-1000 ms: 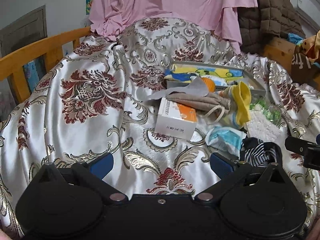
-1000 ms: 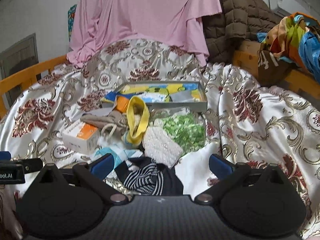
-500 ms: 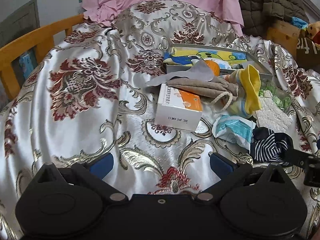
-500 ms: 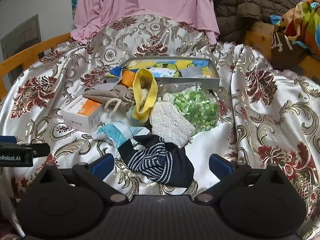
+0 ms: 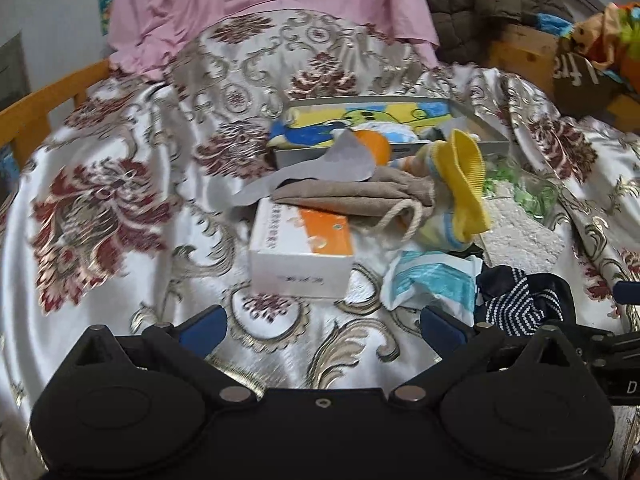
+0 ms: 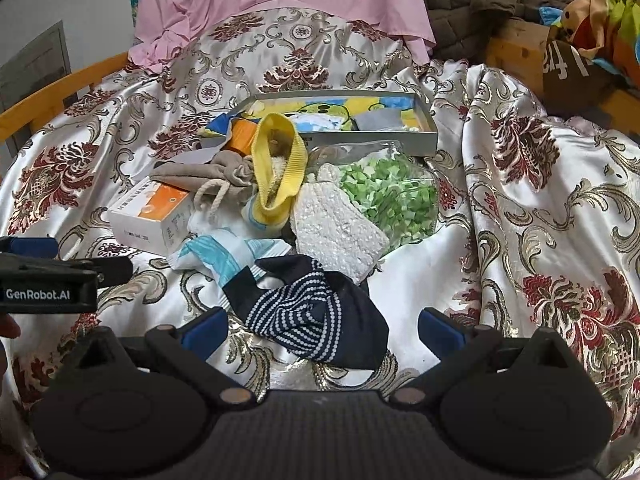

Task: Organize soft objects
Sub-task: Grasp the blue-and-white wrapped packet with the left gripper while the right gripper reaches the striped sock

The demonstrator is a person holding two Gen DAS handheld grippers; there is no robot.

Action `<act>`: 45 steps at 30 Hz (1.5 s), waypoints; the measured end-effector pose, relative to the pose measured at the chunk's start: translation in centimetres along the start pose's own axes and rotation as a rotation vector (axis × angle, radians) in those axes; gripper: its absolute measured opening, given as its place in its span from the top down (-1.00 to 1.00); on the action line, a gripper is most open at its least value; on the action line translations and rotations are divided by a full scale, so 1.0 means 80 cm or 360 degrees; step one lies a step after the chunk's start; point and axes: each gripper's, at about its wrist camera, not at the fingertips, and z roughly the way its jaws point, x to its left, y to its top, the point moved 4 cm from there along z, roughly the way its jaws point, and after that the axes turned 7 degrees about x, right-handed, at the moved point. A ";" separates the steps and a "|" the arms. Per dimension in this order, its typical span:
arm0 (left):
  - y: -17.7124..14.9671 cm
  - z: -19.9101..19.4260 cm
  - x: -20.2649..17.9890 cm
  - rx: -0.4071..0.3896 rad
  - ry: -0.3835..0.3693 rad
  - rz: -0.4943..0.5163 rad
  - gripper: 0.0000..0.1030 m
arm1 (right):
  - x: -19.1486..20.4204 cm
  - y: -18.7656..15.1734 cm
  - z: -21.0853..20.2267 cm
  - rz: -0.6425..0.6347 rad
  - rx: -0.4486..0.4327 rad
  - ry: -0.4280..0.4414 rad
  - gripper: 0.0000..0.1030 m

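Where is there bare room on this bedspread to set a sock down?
Bare bedspread lies right of the bag of green bits, and more lies left of the white and orange box. It is crowded from the grey tray down to the navy striped sock.

A crumpled navy sock with white dotted stripes [image 6: 316, 316] lay nearest, in front of the grey tray [image 6: 424, 142]. Behind it sat a white knit piece [image 6: 340, 232], a yellow-cuffed sock [image 6: 276, 168] and a tan drawstring pouch [image 6: 208, 172], all heaped before that tray.
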 end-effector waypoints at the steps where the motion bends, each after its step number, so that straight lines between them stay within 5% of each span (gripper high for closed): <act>1: 0.002 0.003 -0.002 0.0002 0.0001 0.0014 -0.99 | -0.001 0.000 0.001 0.0010 0.0004 0.0002 -1.00; 20: 0.033 0.053 -0.031 -0.0008 -0.0220 0.0215 -0.98 | -0.013 0.009 0.031 0.0046 0.0032 -0.0063 -0.99; 34: 0.039 0.083 -0.064 0.0089 -0.0506 0.0274 -0.97 | 0.004 0.007 0.059 -0.0063 0.0109 -0.0049 -0.99; 45: 0.038 0.111 -0.057 0.0183 -0.0583 0.0139 -0.48 | 0.008 0.006 0.070 -0.0104 0.0108 -0.0059 -0.60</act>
